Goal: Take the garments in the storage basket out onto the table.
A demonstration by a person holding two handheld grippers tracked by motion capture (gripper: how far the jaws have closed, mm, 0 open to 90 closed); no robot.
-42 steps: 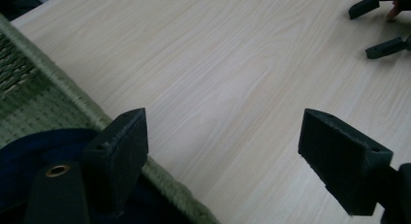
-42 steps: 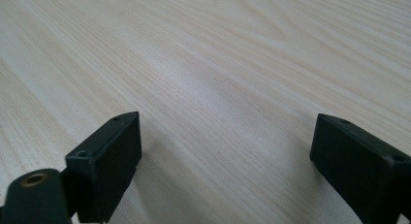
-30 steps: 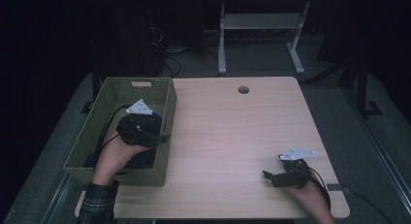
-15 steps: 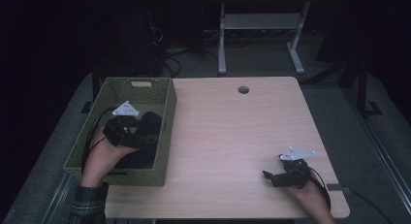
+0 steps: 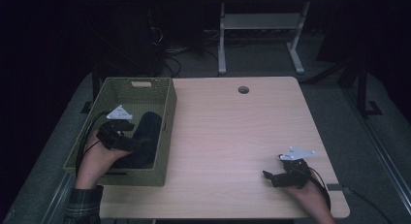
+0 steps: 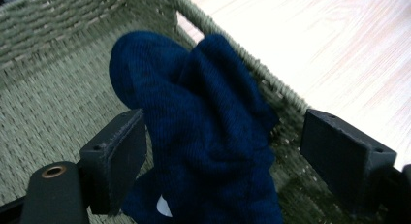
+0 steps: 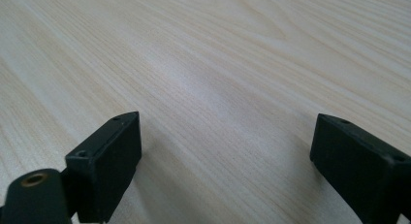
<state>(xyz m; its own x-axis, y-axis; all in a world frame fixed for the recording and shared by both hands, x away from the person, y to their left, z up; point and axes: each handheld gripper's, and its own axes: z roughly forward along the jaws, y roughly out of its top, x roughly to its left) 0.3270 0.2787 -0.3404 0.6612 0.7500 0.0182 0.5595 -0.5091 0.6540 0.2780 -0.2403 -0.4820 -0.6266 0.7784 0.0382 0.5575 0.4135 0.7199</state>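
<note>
Lying inside the green woven basket at the table's left, the dark blue knitted cloth is bunched against the basket's right wall, its long axis running from the near end of the basket towards the far end. In the left gripper view it rises straight ahead between the two black jaws, which stand wide apart: the left jaw looks to be touching or just beside the fabric, the right jaw is well clear of it over the basket rim, so nothing is clamped. The left gripper sits low in the basket, just left of the cloth, pointing rightwards at it, and is by far the nearer one; the coming move, as I judge it, turns on bringing those jaws in across the cloth's narrow width, not along its length. The right gripper rests near the table's front right corner, well apart from the basket, its jaws spread wide over bare wood in the right gripper view and holding nothing. Compared with the high view a second ago, the left gripper has drawn back towards the basket's left side and near end, uncovering the cloth it then hung over, while the right gripper has stayed where it was.
</note>
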